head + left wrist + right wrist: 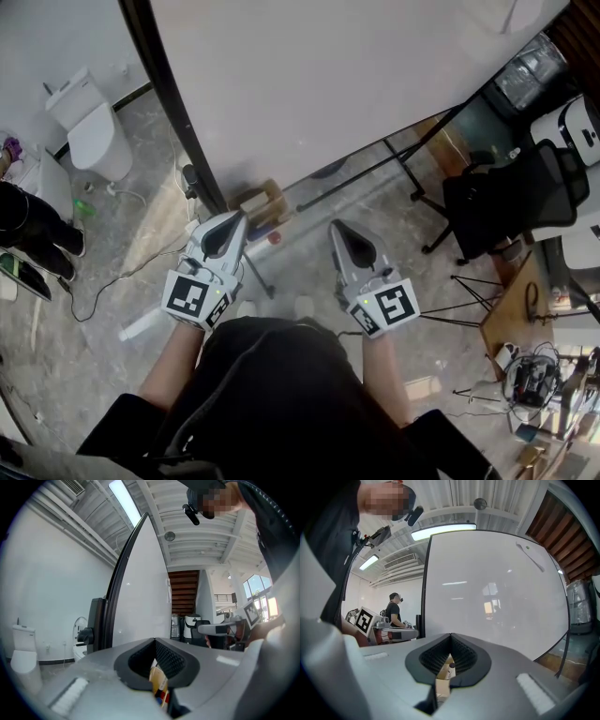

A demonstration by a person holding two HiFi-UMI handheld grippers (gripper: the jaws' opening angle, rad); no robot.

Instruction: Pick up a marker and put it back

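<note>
Nearest, the left gripper point(240, 218) and right gripper point(337, 227) sit side by side, both closed on nothing. Ahead stands a whiteboard point(328, 84), with a cardboard box point(260, 202) at its foot.

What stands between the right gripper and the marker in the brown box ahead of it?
Nothing visible does. The right gripper, jaws shut and empty, points toward the whiteboard. The marker in the brown box shows beyond the jaws, with only open space before it.

Head view steeply down above left tool point(240, 217), right tool point(336, 226), tool views level, sharing whiteboard point(328, 75)
</note>
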